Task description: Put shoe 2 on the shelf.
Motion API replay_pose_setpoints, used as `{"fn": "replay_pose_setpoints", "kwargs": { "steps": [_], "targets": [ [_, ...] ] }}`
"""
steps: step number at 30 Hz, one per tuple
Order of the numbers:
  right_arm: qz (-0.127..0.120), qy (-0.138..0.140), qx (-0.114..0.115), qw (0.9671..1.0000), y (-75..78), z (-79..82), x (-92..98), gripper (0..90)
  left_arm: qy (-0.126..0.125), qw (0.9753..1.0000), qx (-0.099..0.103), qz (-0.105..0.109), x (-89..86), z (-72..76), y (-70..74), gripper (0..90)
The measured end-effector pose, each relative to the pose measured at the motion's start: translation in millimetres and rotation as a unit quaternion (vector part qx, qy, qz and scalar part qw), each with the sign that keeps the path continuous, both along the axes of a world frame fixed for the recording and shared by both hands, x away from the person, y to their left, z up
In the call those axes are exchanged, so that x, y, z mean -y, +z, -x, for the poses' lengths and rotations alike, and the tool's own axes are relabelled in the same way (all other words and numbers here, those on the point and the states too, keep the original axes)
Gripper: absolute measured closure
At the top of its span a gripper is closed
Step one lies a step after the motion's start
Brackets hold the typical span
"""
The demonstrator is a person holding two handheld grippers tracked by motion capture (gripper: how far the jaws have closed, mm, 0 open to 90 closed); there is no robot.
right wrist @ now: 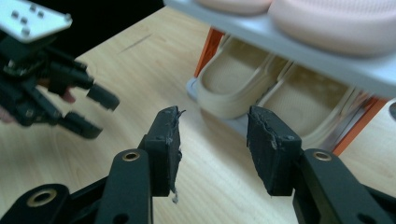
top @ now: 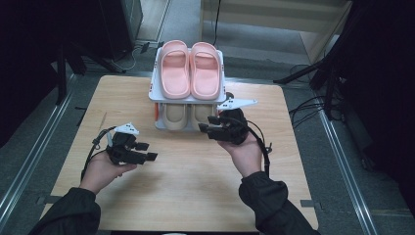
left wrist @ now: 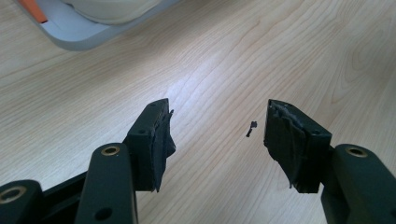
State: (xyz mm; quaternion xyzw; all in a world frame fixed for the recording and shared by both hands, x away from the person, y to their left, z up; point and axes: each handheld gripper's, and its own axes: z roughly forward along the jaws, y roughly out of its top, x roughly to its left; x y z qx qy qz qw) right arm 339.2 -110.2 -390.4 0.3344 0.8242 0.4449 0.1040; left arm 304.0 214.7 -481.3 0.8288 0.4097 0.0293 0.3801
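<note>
On the wooden table (top: pixel 186 191) stands a small two-level shoe rack (top: pixel 155 78), with pink slippers (top: pixel 190 68) on its top shelf and beige slippers (top: pixel 188 116) below. From above, the top shelf hides most of the beige pair, leaving just the near ends in sight. The right gripper (top: pixel 205 123), jaws spread wide and empty, sits just in front of the lower shelf; in its own view the beige slippers (right wrist: pixel 261 91) lie close beyond the jaws, while the pink pair is cut off at the upper edge. The left gripper (top: pixel 146 151) is well apart over bare wood, jaws wide and holding nothing; its view catches a corner of the rack (left wrist: pixel 79 35), cut off.
</note>
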Motion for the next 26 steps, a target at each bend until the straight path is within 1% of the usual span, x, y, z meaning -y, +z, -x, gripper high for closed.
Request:
{"fn": "replay_pose_setpoints", "kwargs": {
  "steps": [1,2,5,9,11,12,14,15,16,17,18,19,23,25,26],
  "targets": [
    [0.001,0.002,-0.002,1.0000,-2.8,2.4,1.7,54.7,0.002,1.0000,0.000,0.001,1.0,-0.4,0.0,41.2],
    [0.004,0.005,0.000,1.0000,-5.9,4.9,3.4,54.7,0.001,1.0000,0.003,0.001,2.0,-0.8,-0.1,41.3],
    [0.009,0.016,0.006,0.9998,-16.0,12.4,9.4,54.8,0.002,1.0000,0.001,0.004,5.0,-1.7,-0.6,41.2],
    [0.007,0.026,0.005,0.9996,-27.1,21.0,18.3,53.4,0.003,1.0000,0.001,0.004,7.1,-2.1,-1.1,41.3],
    [0.011,0.036,0.013,0.9992,-33.3,25.9,24.3,52.8,0.000,1.0000,0.002,0.003,7.6,-1.9,-0.4,41.3],
    [0.012,0.038,0.013,0.9991,-36.2,27.9,27.0,52.6,0.001,1.0000,0.003,0.004,8.0,-1.8,-0.4,41.3],
    [0.009,0.040,0.010,0.9991,-42.2,31.3,32.2,52.4,0.003,1.0000,0.001,0.006,9.2,-1.8,-0.3,41.3],
    [0.006,0.041,0.009,0.9991,-45.4,32.6,34.6,52.0,0.001,1.0000,0.001,0.007,10.0,-1.9,-0.3,41.3],
    [0.003,0.041,0.007,0.9991,-48.8,33.9,36.8,51.9,-0.002,1.0000,0.003,0.004,10.5,-1.9,0.1,41.3],
    [0.001,0.043,0.007,0.9991,-51.5,34.8,38.3,51.6,-0.005,0.9999,0.010,-0.001,10.8,-2.1,0.6,41.3],
    [-0.003,0.045,0.006,0.9990,-55.6,36.2,40.8,51.3,-0.005,0.9999,0.011,0.000,10.8,-2.9,0.5,41.2],
    [-0.004,0.046,0.003,0.9989,-58.1,37.2,42.7,51.2,-0.007,0.9999,0.008,-0.001,10.5,-4.0,0.0,41.1],
    [-0.009,0.049,0.004,0.9988,-66.2,38.8,50.5,49.7,-0.005,1.0000,0.003,-0.007,13.4,-4.9,-2.4,40.4],
    [-0.007,0.050,-0.003,0.9987,-70.7,37.5,53.2,47.2,-0.006,1.0000,0.004,-0.004,15.2,-3.9,-2.2,39.4],
    [-0.009,0.052,-0.011,0.9985,-72.8,36.5,54.1,44.9,-0.005,1.0000,0.006,-0.002,16.7,-3.1,-2.5,38.1]
  ]
}}
